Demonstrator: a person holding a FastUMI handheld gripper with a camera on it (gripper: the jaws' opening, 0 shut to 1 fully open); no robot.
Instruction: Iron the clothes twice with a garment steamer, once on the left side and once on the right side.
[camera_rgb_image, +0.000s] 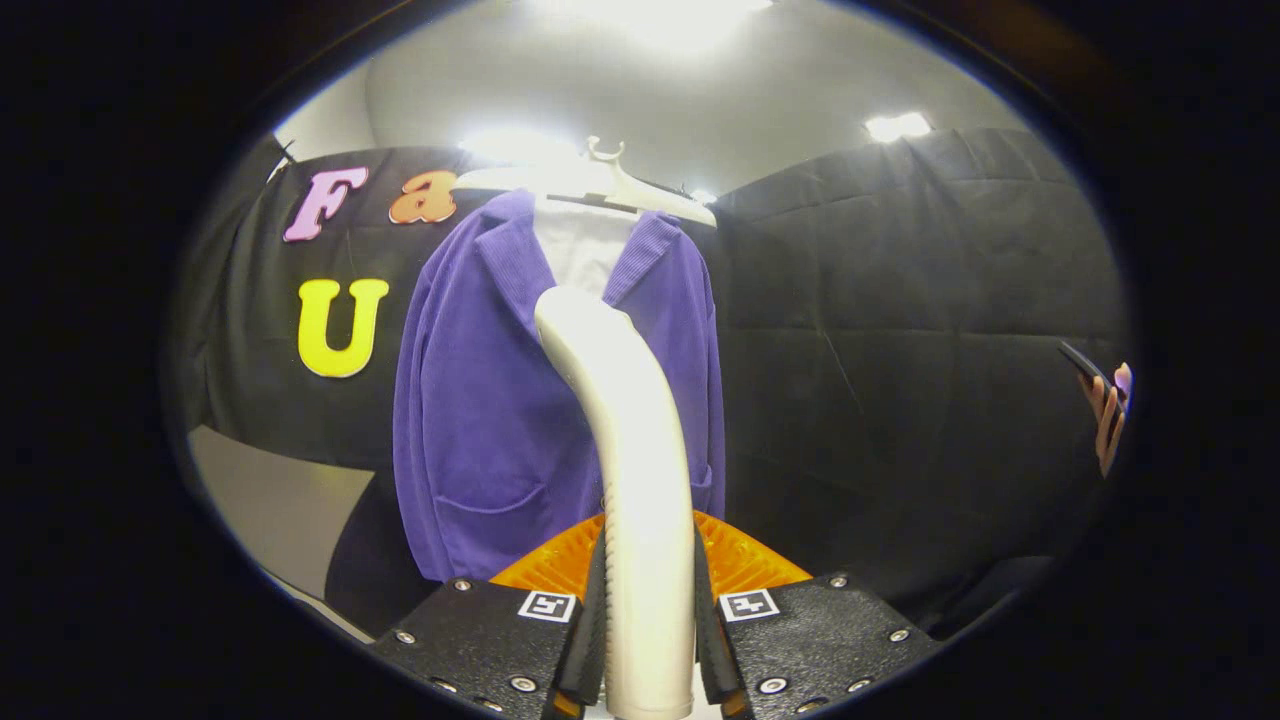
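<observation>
While the fingers (648, 640) clamp the smooth, curved white steamer handle (630, 450), a ribbed purple jacket (480, 400) hangs just beyond on a hanger (610, 180).

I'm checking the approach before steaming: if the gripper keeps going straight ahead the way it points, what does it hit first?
Likely the purple jacket. The gripper is shut on the steamer handle, whose head reaches the jacket's collar area; depth is unclear, so it may already be close.

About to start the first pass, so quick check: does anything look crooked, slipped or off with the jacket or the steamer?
Nothing stands out. The purple corduroy jacket hangs straight on its white hanger over a white shirt. The gripper is shut on the white curved steamer handle, which rises ahead of the fingers toward the collar. A hand holds a phone off to the side.
</observation>
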